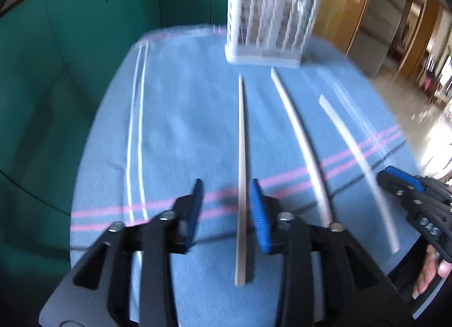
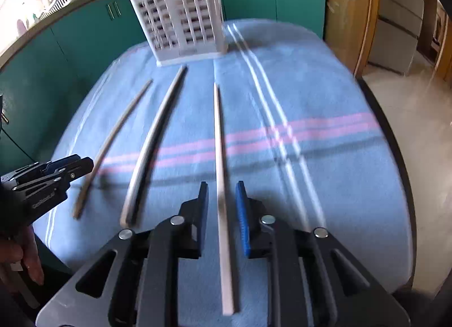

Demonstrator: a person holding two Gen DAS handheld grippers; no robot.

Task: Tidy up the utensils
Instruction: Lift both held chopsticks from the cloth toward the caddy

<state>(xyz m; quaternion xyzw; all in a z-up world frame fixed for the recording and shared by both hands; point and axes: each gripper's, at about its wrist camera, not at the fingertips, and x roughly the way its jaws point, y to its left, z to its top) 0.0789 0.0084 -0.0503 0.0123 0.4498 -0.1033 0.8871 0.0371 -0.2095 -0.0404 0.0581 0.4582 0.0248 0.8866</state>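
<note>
Straddling one chopstick (image 1: 242, 174) with half-open left gripper (image 1: 227, 214), another (image 2: 221, 185) with narrower right gripper (image 2: 222, 216), neither pinched; three sticks off rack (image 1: 271, 16).

Desk cover: light blue woven cloth (image 2: 282, 214) with paired pink stripes across, paired white stripes lengthwise. Slatted plastic utensil basket (image 2: 180, 24): pale grey-white. Three long thin wooden sticks (image 2: 221, 185): pale beige to tan. Hand-held gripper (image 2: 221, 214) frames: black, blue ribbed finger pads (image 2: 243, 222). Cabinet fronts (image 1: 84, 30) behind: teal green.
</note>
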